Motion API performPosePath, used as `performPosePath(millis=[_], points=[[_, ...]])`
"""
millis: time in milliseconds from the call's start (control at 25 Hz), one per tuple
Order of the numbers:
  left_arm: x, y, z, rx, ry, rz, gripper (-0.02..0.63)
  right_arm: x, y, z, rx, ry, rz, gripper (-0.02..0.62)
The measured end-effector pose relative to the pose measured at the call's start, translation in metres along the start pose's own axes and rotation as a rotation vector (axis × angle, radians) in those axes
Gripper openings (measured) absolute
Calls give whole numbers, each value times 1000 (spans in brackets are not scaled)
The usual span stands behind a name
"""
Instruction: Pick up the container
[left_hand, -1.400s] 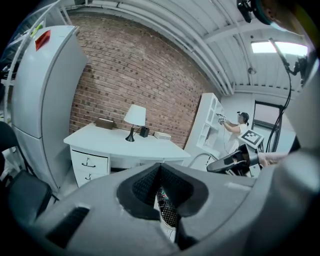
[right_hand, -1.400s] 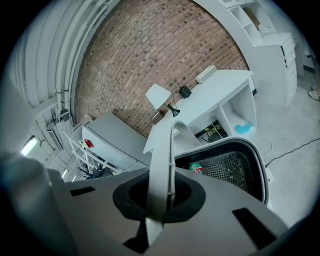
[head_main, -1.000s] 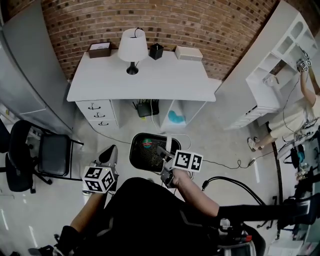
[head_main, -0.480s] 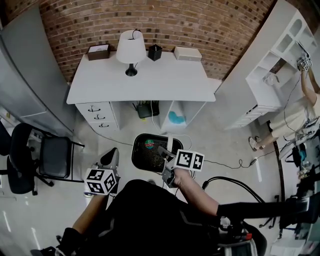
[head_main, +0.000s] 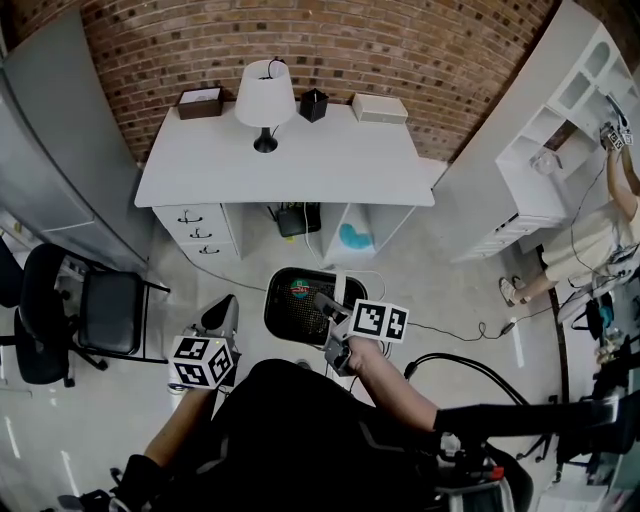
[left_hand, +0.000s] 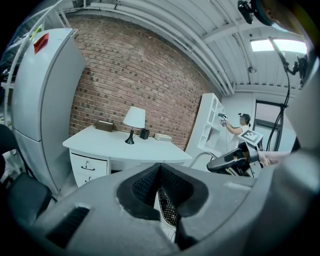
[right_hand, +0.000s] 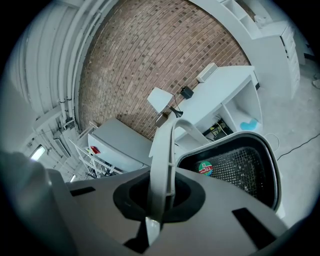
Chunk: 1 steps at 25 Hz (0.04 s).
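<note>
The container is a black mesh basket (head_main: 278, 305) with a white bail handle; it is low over the floor in front of the desk. A round red and green item (head_main: 297, 290) lies inside it. My right gripper (head_main: 325, 303) is shut on that white handle (right_hand: 165, 150), which runs up between the jaws in the right gripper view, with the basket (right_hand: 250, 165) just beyond. My left gripper (head_main: 222, 312) hangs to the left of the basket, apart from it, shut with nothing between its jaws. Through its own view a strip of mesh (left_hand: 168, 209) shows below the pads.
A white desk (head_main: 285, 165) with a lamp (head_main: 265, 98) and small boxes stands ahead against the brick wall. A black office chair (head_main: 95, 312) and a grey cabinet (head_main: 55, 150) are on the left. White shelving (head_main: 545, 150) and a person stand at right; a cable (head_main: 470, 328) trails on the floor.
</note>
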<state>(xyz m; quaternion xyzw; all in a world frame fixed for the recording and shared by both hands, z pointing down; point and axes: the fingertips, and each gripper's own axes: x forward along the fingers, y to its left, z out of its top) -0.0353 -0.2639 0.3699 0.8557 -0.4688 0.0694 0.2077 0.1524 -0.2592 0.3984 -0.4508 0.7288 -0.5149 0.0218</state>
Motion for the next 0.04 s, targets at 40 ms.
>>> performPosePath(millis=[40], points=[[1, 0, 1, 1, 0, 0, 7, 0, 0, 1, 2, -1, 1, 9]])
